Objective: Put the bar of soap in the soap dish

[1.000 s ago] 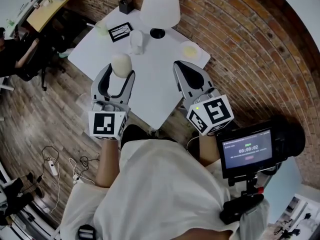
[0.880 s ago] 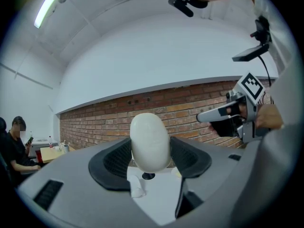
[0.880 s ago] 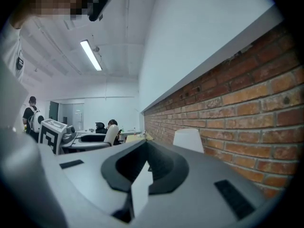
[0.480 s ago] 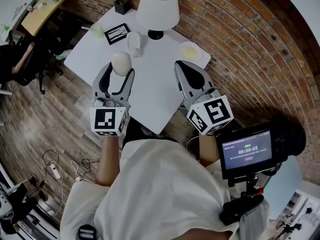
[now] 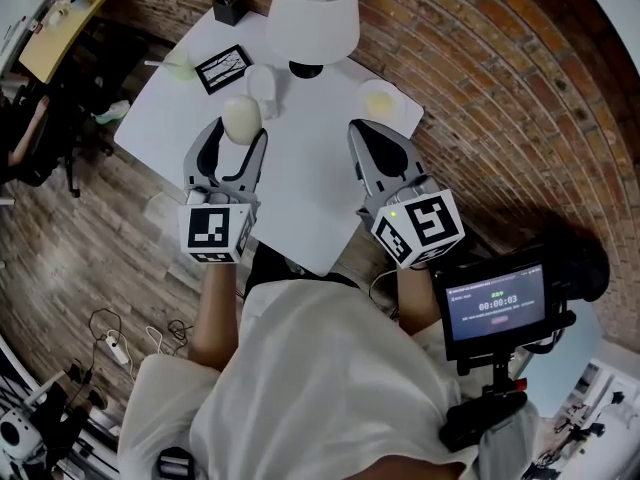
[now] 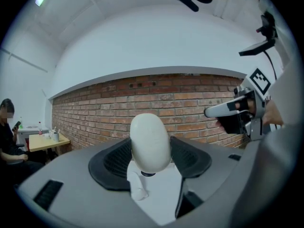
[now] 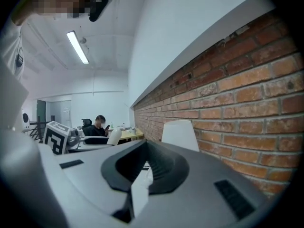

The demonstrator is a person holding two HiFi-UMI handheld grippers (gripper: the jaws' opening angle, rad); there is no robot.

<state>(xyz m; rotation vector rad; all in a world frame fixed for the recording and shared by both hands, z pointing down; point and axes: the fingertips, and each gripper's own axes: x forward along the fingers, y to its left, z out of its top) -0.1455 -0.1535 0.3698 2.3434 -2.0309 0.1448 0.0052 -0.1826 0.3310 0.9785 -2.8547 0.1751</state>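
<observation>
An oval cream bar of soap (image 5: 242, 118) is held upright above the white table (image 5: 300, 198), and my left gripper (image 5: 238, 134) is shut on it. In the left gripper view the soap (image 6: 150, 141) fills the middle between the dark pads of the left gripper (image 6: 150, 152). A pale yellowish round dish (image 5: 380, 99) sits at the table's far right corner by the brick wall. My right gripper (image 5: 373, 141) hovers over the table's right side, just short of that dish, with its jaws together and nothing in them. The right gripper (image 7: 145, 167) shows only a thin slit between its pads.
A white lamp (image 5: 316, 13) stands at the back of the table. A white container (image 5: 263, 83) sits next to a framed picture (image 5: 222, 68), with a black box (image 5: 228, 3) behind. A person (image 5: 25, 133) sits at the left. A brick wall (image 5: 480, 88) borders the right.
The left gripper has carried the soap a little farther over the table toward the white container. The right gripper has hardly moved. The head view has shifted slightly.
</observation>
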